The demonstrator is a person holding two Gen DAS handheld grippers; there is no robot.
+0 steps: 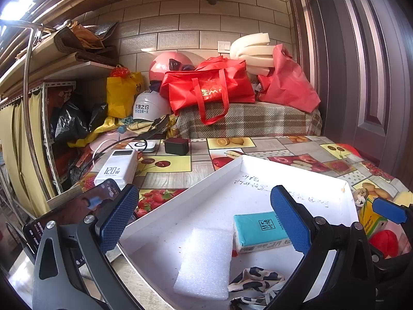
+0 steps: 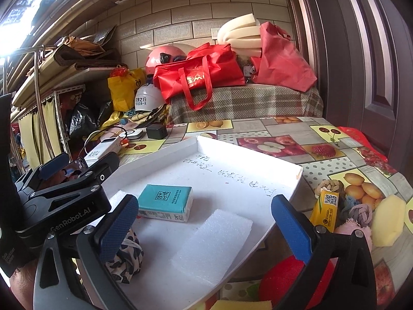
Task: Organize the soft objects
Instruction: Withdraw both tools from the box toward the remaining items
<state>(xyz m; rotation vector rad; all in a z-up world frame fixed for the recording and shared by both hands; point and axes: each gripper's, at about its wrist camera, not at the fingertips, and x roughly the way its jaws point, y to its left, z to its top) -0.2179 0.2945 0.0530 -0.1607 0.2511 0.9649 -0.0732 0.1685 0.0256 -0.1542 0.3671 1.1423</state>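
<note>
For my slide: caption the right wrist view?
Open right tool over white tray holding tissue pack, foam sheet and spotted cloth.

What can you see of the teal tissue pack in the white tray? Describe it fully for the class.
The teal tissue pack is a small soft rectangular packet with a teal top bearing a dark square stamp of characters and white printed sides. It lies flat, unopened as far as shows, on the floor of the white tray, beside the white foam sheet. No fingers touch it.

Pale tiled wall (image 1: 180, 23), dark panelled door (image 1: 366, 77), cluttered shelves (image 1: 64, 64), bright light upper left.
</note>
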